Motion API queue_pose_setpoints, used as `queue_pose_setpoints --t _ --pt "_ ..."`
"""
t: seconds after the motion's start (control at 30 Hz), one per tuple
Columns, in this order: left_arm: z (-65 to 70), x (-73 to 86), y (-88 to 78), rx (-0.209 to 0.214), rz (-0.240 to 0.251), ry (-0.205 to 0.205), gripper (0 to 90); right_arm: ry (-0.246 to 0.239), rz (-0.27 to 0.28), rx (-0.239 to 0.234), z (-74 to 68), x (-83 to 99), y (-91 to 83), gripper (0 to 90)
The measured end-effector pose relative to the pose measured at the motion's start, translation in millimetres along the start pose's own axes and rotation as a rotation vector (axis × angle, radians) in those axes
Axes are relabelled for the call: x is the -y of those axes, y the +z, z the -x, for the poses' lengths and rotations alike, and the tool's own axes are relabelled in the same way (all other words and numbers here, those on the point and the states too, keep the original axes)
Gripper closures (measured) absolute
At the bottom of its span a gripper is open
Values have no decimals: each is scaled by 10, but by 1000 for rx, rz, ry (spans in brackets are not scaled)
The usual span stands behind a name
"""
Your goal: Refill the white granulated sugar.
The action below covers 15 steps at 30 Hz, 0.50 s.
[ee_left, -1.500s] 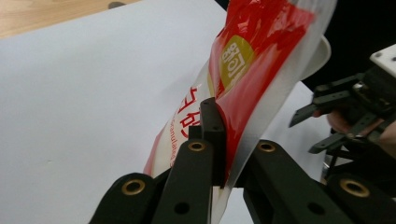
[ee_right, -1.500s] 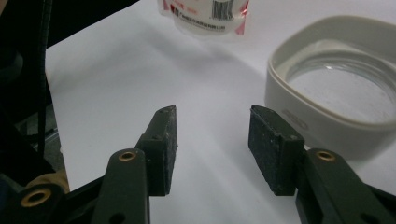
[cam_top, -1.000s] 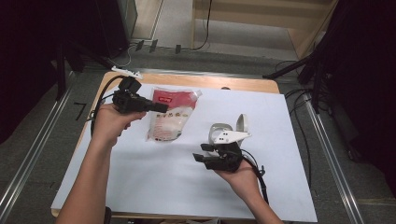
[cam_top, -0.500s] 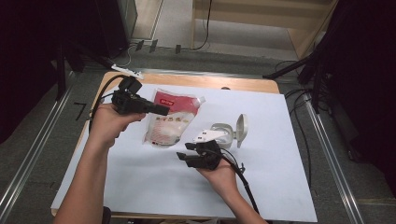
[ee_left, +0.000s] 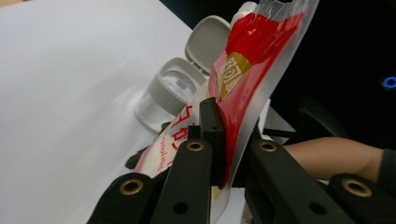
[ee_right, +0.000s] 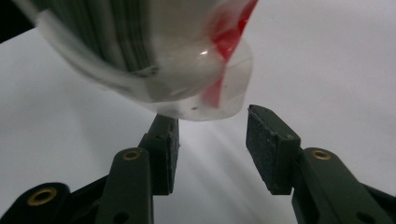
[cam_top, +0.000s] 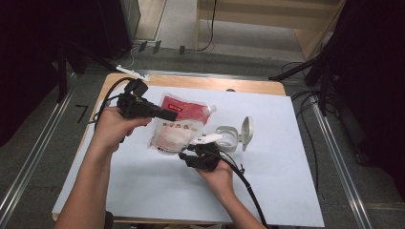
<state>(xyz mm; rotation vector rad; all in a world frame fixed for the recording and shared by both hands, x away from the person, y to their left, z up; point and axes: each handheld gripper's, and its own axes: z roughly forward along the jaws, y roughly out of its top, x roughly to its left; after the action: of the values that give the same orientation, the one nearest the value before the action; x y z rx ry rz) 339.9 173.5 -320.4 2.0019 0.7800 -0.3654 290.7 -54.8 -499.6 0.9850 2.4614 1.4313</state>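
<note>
From above, on the white sheet covering my counter (cam_top: 143, 191), my left tongs (cam_top: 167, 114) are clamped on the upper edge of the red and clear pouch (cam_top: 179, 126), which hangs tilted from them toward the middle of the counter. My right tongs (cam_top: 188, 153) sit just under the pouch's lower end, jaws apart. Beside them, to the right, stands a small clear jar (cam_top: 228, 139) with its hinged lid (cam_top: 247, 132) flipped up.

Along my left tongs (ee_left: 219, 154), the pouch (ee_left: 247, 70) runs between the black jaws, which pinch its film tight; its red printed top rises above them. Beyond it the jar (ee_left: 168, 95) stands open on the sheet, lid (ee_left: 208, 42) tilted back.

Along my right tongs (ee_right: 210, 135), the pouch's rounded clear bottom (ee_right: 187, 79) hangs just above and ahead of the gap. The jaws have just been closing a little, yet neither pad (ee_right: 268, 144) presses the film; nothing lies between them but bare sheet.
</note>
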Motion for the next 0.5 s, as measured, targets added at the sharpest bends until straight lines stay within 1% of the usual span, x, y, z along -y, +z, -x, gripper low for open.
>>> queue_pose_setpoints --t 0.03,0.07,0.1,0.13,0.17,0.2,0.23,0.27,0.3,0.37,0.4,0.47,0.5 --pt "-12 3 13 22 0 -8 900 -24 12 3 1 4 4 548" --pt "-12 3 13 22 0 -8 900 -24 12 3 1 4 4 548" --pt "-21 3 21 31 2 -27 900 -40 15 6 -7 3 7 550" --pt "-44 1 33 37 1 -32 897 -94 38 -3 -41 5 6 583" --pt "-44 1 33 37 1 -32 895 -94 38 -3 -41 5 6 583" --pt "-63 4 42 40 16 -50 895 -90 46 -18 -50 11 3 592" --pt "-65 4 47 39 17 -58 895 -76 48 -43 -40 15 2 602" --pt "-65 4 47 39 17 -58 895 -76 48 -43 -40 15 2 602" --pt "-53 -5 61 17 26 -49 894 -63 46 -77 -50 17 -2 615" --pt "-34 -16 78 -14 34 -37 895 -67 48 -91 -70 16 -14 621" --pt "-34 -16 78 -14 34 -37 895 -67 48 -91 -70 16 -14 621" --pt "-16 -26 93 -43 29 -17 894 -76 45 -89 -107 9 -35 626" --pt "2 -27 112 -72 26 -3 882 -75 42 -96 -128 9 -57 627"
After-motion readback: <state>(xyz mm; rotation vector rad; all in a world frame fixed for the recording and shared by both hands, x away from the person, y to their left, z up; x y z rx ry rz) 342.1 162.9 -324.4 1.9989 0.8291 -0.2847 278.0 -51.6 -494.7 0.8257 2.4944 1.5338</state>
